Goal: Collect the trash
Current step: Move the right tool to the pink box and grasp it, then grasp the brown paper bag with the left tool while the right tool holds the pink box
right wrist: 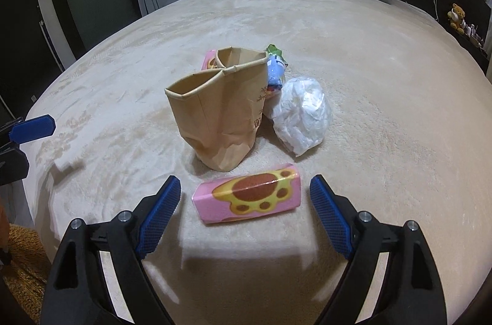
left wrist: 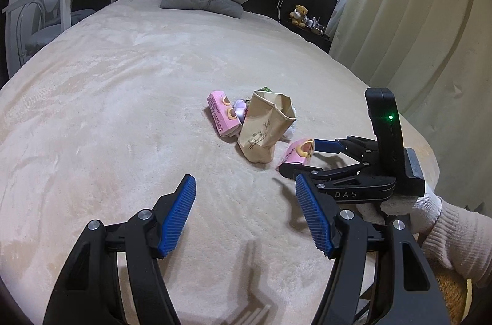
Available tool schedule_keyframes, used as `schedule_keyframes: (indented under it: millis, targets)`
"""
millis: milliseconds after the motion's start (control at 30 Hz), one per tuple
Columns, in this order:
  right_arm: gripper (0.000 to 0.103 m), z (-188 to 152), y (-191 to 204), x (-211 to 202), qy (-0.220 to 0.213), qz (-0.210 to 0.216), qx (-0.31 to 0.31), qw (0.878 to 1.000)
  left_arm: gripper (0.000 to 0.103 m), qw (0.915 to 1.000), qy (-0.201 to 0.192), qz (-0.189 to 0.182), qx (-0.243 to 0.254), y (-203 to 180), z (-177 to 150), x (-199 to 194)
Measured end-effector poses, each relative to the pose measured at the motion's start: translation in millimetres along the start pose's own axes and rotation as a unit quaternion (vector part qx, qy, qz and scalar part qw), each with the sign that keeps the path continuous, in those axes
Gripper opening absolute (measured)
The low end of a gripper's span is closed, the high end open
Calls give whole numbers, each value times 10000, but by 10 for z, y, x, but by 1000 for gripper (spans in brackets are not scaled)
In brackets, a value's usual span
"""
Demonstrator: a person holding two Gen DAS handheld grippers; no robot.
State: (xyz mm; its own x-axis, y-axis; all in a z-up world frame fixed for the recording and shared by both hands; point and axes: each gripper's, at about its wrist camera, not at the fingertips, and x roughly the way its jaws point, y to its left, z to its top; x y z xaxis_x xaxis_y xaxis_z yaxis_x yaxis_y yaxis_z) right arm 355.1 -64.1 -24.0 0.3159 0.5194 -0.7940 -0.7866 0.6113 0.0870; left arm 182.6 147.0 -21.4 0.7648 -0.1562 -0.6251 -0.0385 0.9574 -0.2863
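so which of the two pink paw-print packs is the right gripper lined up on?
The near pink pack, lying alone in front of the paper bag, sits between the open right gripper fingers. The other pink pack lies behind the bag.

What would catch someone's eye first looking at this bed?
A brown paper bag stands open mid-bed, ringed by litter: a crumpled white plastic bag beside it and a pink paw-print packet lying in front. The right gripper, jaws open, straddles that packet without touching it.
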Motion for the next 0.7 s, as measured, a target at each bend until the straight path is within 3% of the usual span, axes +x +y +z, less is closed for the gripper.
schedule_keyframes:
  millis: [33, 67, 400, 500, 700]
  targets:
    - [74, 8, 2, 25, 44, 0, -31, 10000, 66, 10000, 28, 6, -24, 24, 6, 26]
    - [62, 13, 2, 50, 101, -14, -57, 9999, 66, 10000, 61, 8, -41, 41, 10, 55]
    - [61, -47, -54, -220, -102, 94, 51, 9999, 66, 9999, 76, 111, 0, 7, 55, 156]
    - [61, -86, -125, -380, -230, 79, 177, 9995, 74, 9999, 44, 111, 65, -54, 90, 217]
    - [61, -168, -276, -637, -381, 10, 414, 9984, 75, 9998, 73, 75, 192, -241, 204, 480]
